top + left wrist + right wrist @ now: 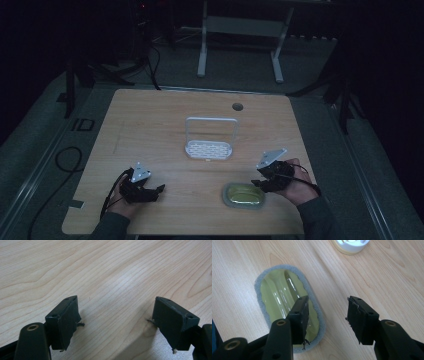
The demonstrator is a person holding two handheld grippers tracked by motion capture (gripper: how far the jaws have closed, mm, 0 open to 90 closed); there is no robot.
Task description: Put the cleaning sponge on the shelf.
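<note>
Right tongs (327,315) open beside the yellow sponge (287,302).

Dark lab, wooden table (150,120), cables (62,160), stands (202,55)

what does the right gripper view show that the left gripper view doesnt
The right gripper view shows the oval yellow-green dish with its grey foam rim, one jaw of the right gripper in front of it, nothing between the open jaws, and a corner of the white rack at the top edge. The left gripper view shows the left gripper open over bare wood. Both share the wooden table and two black jaws apart.
</note>
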